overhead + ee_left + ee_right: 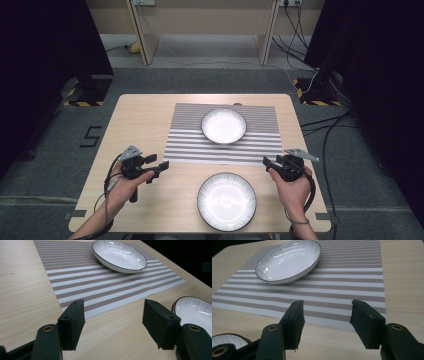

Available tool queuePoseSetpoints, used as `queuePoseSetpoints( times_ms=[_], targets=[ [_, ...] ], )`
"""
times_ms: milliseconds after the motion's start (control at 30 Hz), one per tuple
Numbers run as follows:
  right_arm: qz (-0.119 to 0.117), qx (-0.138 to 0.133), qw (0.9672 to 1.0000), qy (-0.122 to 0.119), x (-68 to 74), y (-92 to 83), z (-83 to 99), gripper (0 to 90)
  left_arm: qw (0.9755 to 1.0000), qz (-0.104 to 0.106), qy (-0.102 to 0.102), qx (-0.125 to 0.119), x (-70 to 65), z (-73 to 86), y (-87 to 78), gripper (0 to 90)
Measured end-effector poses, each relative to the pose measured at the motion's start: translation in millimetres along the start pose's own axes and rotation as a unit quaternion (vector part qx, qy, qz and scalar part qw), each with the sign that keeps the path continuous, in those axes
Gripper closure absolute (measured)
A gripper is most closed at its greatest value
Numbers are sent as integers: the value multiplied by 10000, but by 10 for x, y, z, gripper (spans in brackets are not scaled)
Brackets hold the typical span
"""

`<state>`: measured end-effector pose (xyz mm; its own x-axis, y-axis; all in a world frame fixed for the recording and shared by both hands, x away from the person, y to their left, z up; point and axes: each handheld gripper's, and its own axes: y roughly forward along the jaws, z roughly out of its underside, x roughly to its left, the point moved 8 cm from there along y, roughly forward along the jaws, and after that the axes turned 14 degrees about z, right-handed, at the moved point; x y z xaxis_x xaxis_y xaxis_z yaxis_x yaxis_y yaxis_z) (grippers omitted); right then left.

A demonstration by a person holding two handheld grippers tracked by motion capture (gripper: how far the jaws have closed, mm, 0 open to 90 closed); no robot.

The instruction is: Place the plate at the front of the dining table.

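A white bowl with a dark rim [224, 125] [119, 255] [288, 262] sits on a striped grey and white placemat [190, 145] [100, 282] [352, 277] at the table's middle. A second white bowl with a dark rim [226, 201] [196, 312] [227, 341] rests on bare wood near the front edge. My left gripper [156, 166] [113, 325] is open over the wood left of the mat's front corner, holding nothing. To the right of the mat's front corner my right gripper [269, 162] [325, 325] stands open and empty.
The wooden table [140, 115] has bare wood at left, right and front. Beyond it are grey floor, cables [325, 130], stand bases with hazard tape [82, 102] and a pale desk frame [145, 45]. Dark curtains flank both sides.
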<state>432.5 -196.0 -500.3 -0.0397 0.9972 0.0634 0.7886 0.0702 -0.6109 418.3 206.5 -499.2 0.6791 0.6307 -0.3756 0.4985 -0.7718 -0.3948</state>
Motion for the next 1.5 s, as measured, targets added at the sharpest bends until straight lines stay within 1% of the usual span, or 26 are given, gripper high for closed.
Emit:
queuePoseSetpoints(
  times_ms=[33,100,133,367,600,700,900,1033,1100,1500],
  targets=[
    [24,-13,10000,-14,-11,-5,5,441,10000,-6,11,-4,0,8,-10,338],
    [-5,1,10000,54,-21,-15,20,441,10000,2,-7,-19,1,26,-34,338],
    [41,-17,10000,-10,-32,-20,25,441,10000,-11,-3,-19,6,34,-45,338],
    [83,0,9999,-58,-69,-39,83,438,9999,-115,7,-37,54,94,-147,338],
    [121,22,9999,-11,-124,-51,135,435,9997,-237,-24,-30,116,185,-233,338],
    [150,-8,9999,4,-153,-68,146,435,9995,-293,-44,-58,142,210,-272,338],
    [192,-50,9998,-16,-199,-101,165,435,9992,-379,-58,-117,182,225,-342,338],
    [215,-66,9997,26,-236,-128,186,434,9990,-426,-65,-141,213,235,-389,337],
    [245,-76,9997,6,-257,-138,193,435,9988,-454,-69,-159,230,240,-410,337],
    [337,-130,9993,57,-352,-176,223,435,9978,-609,-131,-237,317,288,-527,336]
  ],
)
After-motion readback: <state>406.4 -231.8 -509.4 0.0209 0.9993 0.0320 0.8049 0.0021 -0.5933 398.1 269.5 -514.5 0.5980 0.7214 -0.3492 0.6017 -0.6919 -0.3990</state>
